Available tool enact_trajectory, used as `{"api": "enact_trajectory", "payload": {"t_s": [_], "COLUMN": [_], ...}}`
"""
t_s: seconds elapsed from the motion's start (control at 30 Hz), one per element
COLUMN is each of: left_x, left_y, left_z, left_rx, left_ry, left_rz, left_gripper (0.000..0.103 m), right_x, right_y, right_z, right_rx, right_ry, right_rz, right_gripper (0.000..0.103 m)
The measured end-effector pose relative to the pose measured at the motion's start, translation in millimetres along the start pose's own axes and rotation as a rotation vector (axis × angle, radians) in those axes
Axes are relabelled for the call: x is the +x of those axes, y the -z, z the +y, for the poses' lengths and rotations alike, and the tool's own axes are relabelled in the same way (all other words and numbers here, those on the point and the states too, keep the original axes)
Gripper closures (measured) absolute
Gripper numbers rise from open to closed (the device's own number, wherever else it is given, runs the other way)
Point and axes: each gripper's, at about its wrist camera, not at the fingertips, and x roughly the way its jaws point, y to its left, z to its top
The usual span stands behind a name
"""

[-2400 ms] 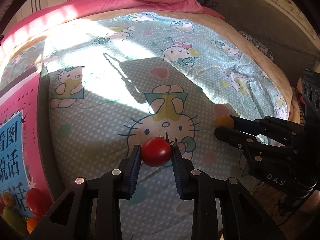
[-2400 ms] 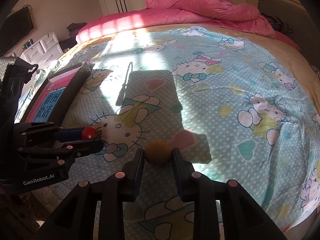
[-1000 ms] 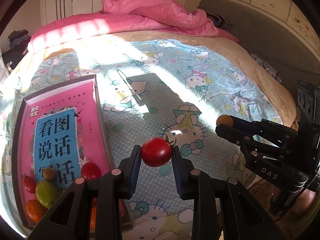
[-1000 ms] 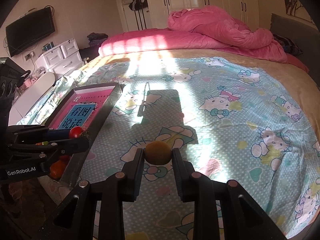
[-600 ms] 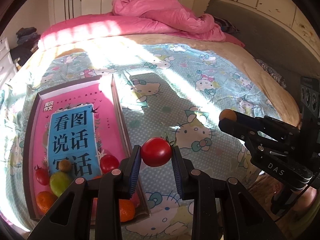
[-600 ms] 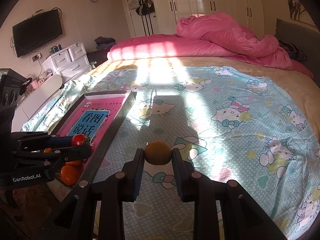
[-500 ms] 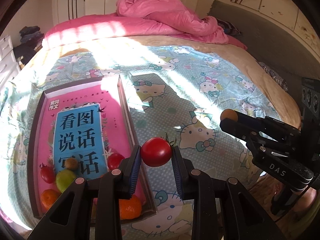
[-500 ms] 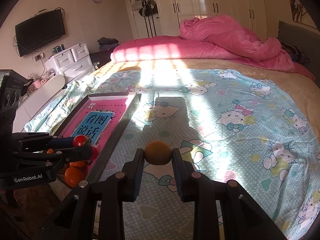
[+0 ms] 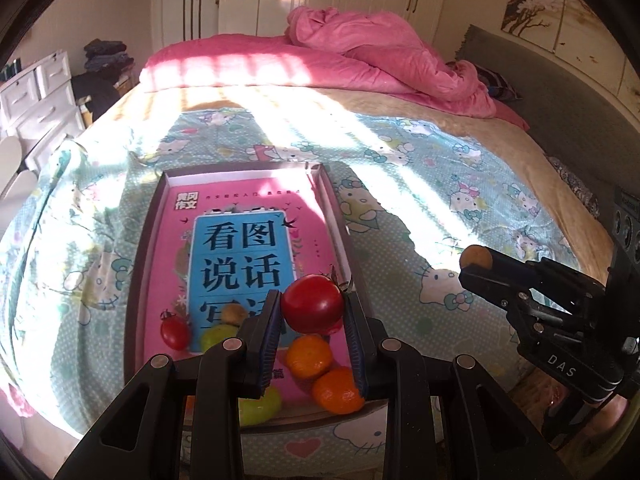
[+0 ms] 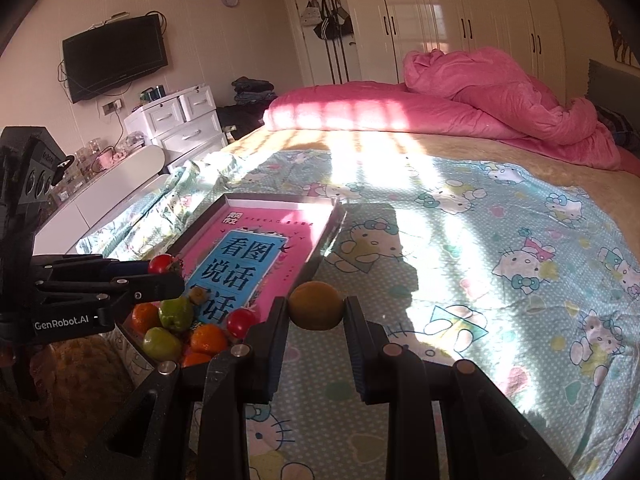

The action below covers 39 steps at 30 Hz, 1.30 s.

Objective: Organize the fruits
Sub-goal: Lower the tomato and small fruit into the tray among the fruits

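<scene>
Two hand-held grippers we hold near the tray (image 9: 340, 216): left hand-held gripper (image 9: 313, 310) clamps a red tomato (image 9: 312, 303) above it, right hand-held gripper (image 10: 316, 312) grasps a brownish fruit (image 10: 316, 311) beside it.

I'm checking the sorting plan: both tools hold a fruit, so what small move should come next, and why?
Probably lower the left tool a little and release its red tomato into the tray: it already hangs over the tray's near end, where the other fruits lie.
</scene>
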Motion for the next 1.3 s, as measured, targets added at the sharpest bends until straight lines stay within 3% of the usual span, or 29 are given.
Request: {"api": "enact_trajectory", "payload": {"t_s": [0.4,0.77,1.3], "left_x": [-14.7,-13.7,17.4], "left_y": [1.9,3.9,14.2], "left_z": [44.3,71.0,87.0], "left_rx": [-0.076,-0.106,-0.13], "left_ry": [-0.064,-0.131,-0.121], "left_rz": [-0.03,-0.039,0.014], "left_gripper": [0.072,0.072,0.072], "right_x": [13.5,22.7,39.5], "right_y": [-1.5,-0.4,7.1], "right_z": [44.9,60.5,80.7], "right_rx": [-0.103,-0.125,-0.19], "right_ry": [-0.05,-0.07,-0.116], "right_rz": [0.009,0.02,0.058], "right_gripper": [0.074,0.074,0.074]}}
